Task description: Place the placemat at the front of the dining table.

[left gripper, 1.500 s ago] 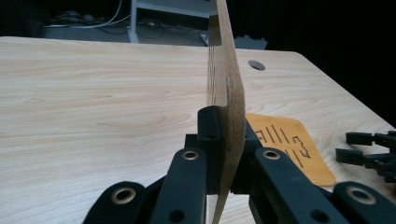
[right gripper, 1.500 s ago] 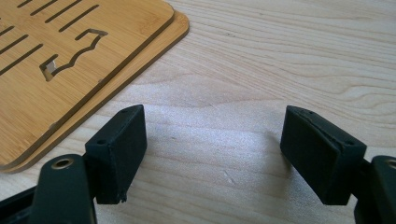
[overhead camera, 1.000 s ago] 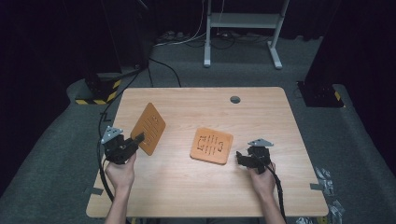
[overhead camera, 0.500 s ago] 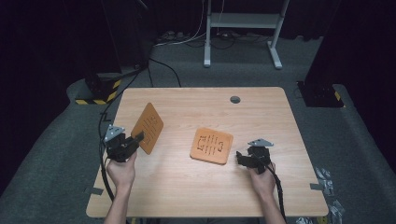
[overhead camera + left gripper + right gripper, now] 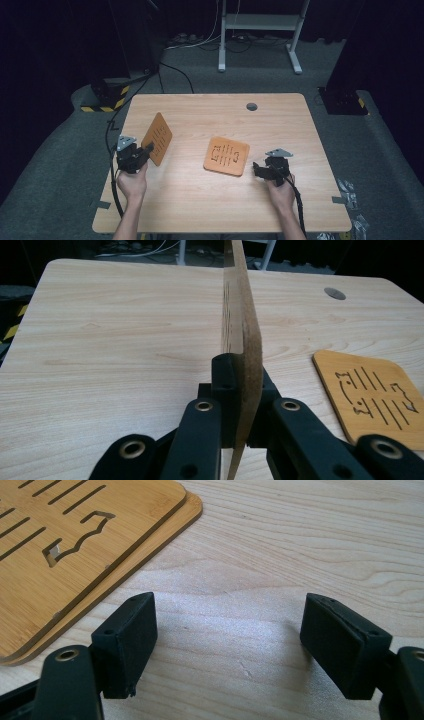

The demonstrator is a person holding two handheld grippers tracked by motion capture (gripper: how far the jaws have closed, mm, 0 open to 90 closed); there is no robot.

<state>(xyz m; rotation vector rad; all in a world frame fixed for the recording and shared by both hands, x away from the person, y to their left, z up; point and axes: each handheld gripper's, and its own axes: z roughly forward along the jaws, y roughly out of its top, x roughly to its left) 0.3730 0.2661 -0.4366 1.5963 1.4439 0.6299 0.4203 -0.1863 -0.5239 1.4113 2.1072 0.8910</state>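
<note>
In the high view the left tongs (image 5: 145, 152) sit at the left of the frame, closed on the lower edge of a thin orange-brown board (image 5: 158, 138) that stands tilted up off the tabletop (image 5: 190, 200). The left gripper view confirms the grip: the board (image 5: 242, 335) runs edge-on up the middle of the frame, and the two black jaws press against its two faces near the bottom, with no gap showing on either side. Its slotted pattern is faintly visible on the left face.

A little right of centre in the high view, the stack of matching boards (image 5: 227, 156) lies flat on the tabletop. The right gripper view shows, at upper left, that this stack (image 5: 75, 540) is two boards, one set nearly square on the other, with cut slots and a cut-out shape in the top one.

The right tongs (image 5: 256, 168) rest low, just beside the right edge of the flat stack. In their own view they (image 5: 227, 645) are spread wide with bare wood between the jaws, holding nothing and touching nothing.

As a judgement, the work looks like moving boards between the lifted position and the stack. One board is securely in hand and off the surface; whether it is coming from the stack or heading to it cannot be told. What remains, either way, is bringing the lifted board down somewhere flat and releasing it, and the free tongs have not yet taken any part.
</note>
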